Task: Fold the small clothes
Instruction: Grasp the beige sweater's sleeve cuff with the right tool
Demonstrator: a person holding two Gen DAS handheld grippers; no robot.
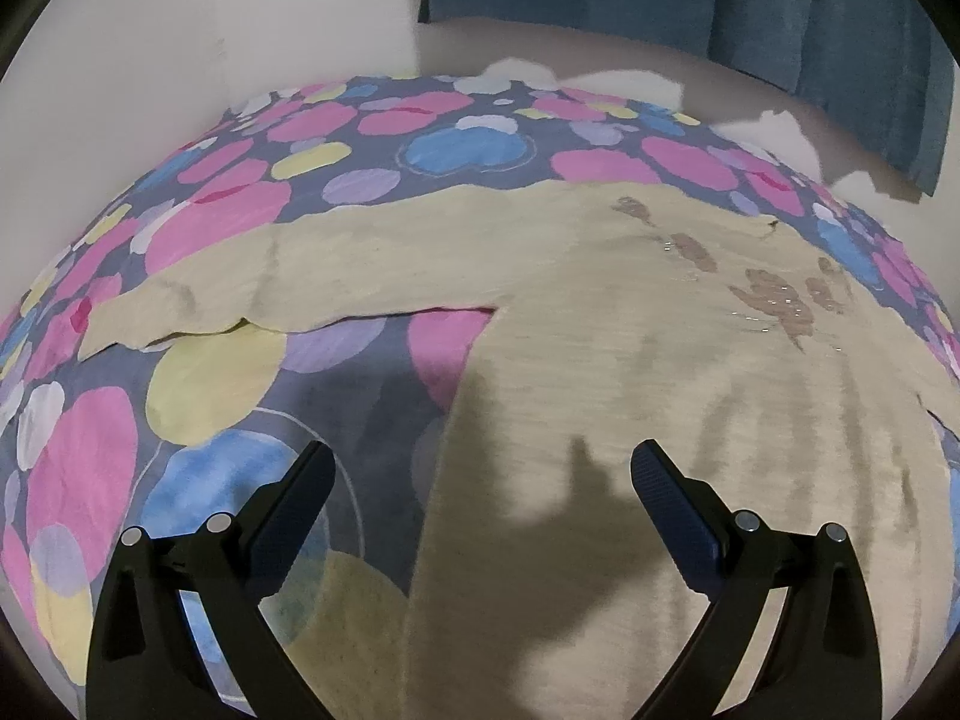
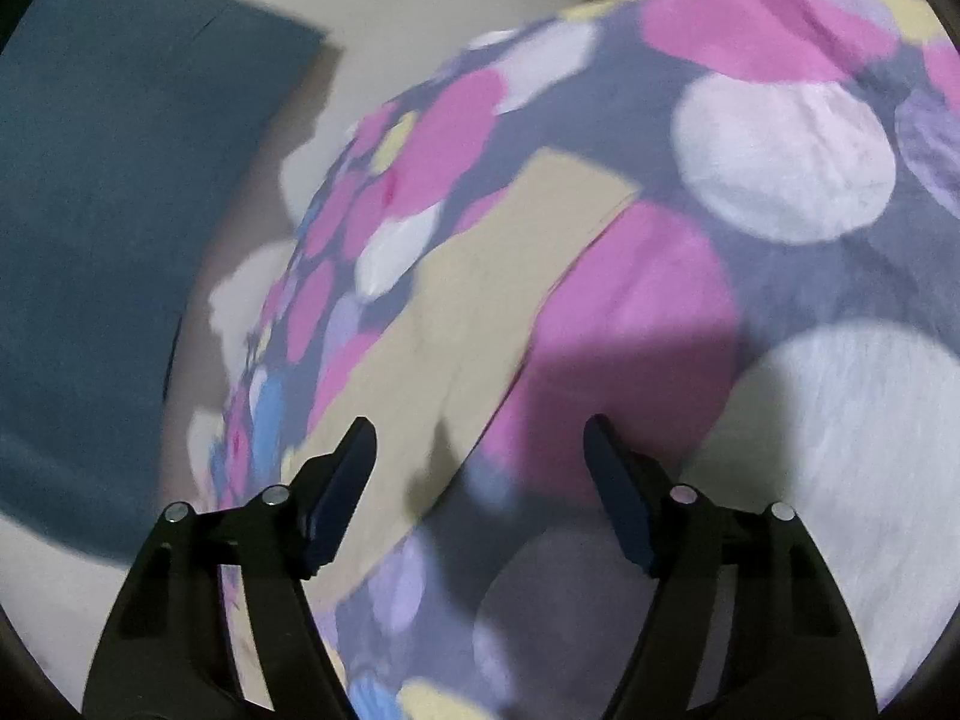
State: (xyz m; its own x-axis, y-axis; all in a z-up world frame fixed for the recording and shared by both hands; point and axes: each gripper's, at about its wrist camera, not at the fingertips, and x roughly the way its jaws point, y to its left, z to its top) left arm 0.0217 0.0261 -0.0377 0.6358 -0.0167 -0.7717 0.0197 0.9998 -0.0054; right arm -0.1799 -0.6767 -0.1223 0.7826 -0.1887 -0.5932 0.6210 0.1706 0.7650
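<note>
Left wrist view: shirt (image 1: 600, 312) lay flat on the spotted sheet (image 1: 240, 168), sleeve (image 1: 270, 276) stretched away to the left.
Left gripper (image 1: 483, 480): wide, empty, angled down over the shirt's left side edge.
Right gripper (image 2: 480, 456): partly open, empty; a sleeve, probably, ran up-right ahead; view blurred.

Beige shirt (image 1: 630, 312) flat on spotted bedsheet (image 1: 240, 192), left tool (image 1: 483, 480) open above

Beige garment (image 1: 630, 324) flat on dotted bedsheet (image 1: 240, 180).
</note>
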